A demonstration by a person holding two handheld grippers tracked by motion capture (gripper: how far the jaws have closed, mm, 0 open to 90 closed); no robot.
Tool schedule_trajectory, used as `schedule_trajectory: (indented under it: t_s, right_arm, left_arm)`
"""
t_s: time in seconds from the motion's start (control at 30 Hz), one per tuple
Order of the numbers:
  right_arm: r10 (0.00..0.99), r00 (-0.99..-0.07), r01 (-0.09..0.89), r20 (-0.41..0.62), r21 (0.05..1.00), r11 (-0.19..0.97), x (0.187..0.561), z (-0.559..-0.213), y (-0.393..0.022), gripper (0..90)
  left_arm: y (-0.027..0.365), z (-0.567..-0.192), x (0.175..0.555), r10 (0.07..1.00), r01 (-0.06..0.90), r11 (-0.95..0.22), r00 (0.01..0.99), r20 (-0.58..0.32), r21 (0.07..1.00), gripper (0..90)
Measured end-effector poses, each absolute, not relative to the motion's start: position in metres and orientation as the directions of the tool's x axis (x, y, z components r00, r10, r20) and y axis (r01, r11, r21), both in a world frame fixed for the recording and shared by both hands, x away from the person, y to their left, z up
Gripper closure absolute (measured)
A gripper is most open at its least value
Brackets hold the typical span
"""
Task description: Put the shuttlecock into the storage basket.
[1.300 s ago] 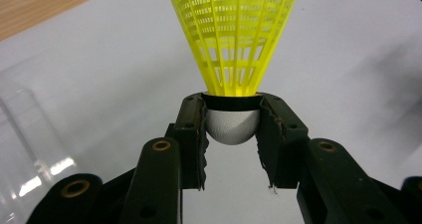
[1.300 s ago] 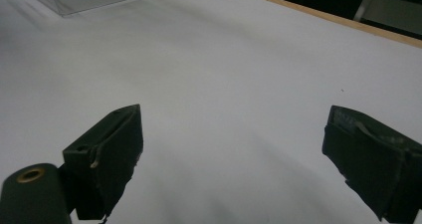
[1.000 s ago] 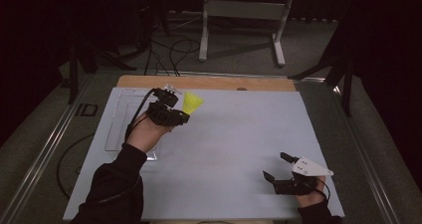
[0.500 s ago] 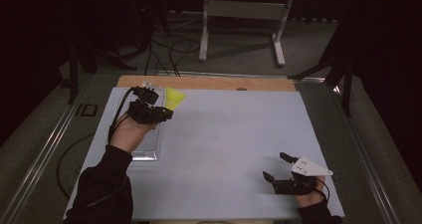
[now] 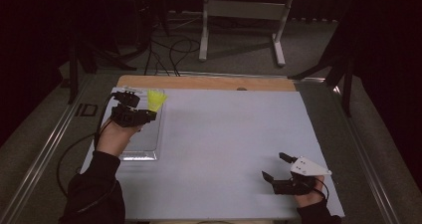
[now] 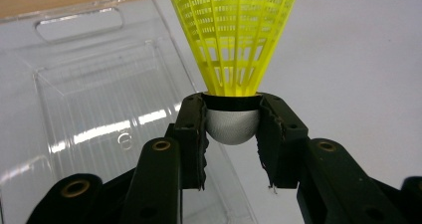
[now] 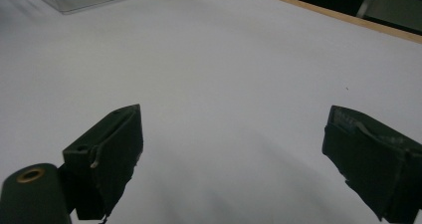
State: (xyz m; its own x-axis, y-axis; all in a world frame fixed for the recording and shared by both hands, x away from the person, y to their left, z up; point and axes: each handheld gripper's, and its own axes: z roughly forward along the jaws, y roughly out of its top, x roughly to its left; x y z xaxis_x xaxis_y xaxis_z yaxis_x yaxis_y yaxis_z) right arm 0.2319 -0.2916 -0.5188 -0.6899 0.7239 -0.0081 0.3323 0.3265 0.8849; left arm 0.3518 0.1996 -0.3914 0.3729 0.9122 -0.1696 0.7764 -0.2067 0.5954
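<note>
A white frame stand (image 5: 242,22) is standing far behind the desk (image 5: 234,134) on dim grey floor (image 5: 318,45), with cables (image 5: 166,52) trailing left.

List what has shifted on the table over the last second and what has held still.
The left gripper, fingers clamped on the white cork of the yellow plastic shuttlecock, carried it leftward to the edge of the clear plastic tray. The grip did not change. The right gripper kept its place near the table's front right, fingers apart; the tray stayed put.
</note>
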Motion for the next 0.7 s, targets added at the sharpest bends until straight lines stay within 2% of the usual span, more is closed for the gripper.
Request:
schedule_trajectory:
  t_s: [0.7]
  right_arm:
    - [0.725, -0.688, 0.332, -0.010, 0.885, 0.327, 0.232, -0.519, -0.293, 9.3]
  left_arm:
    - [0.212, -0.439, 0.359, 0.935, 0.836, -0.141, 0.289, -0.206, 0.530, 65.8]
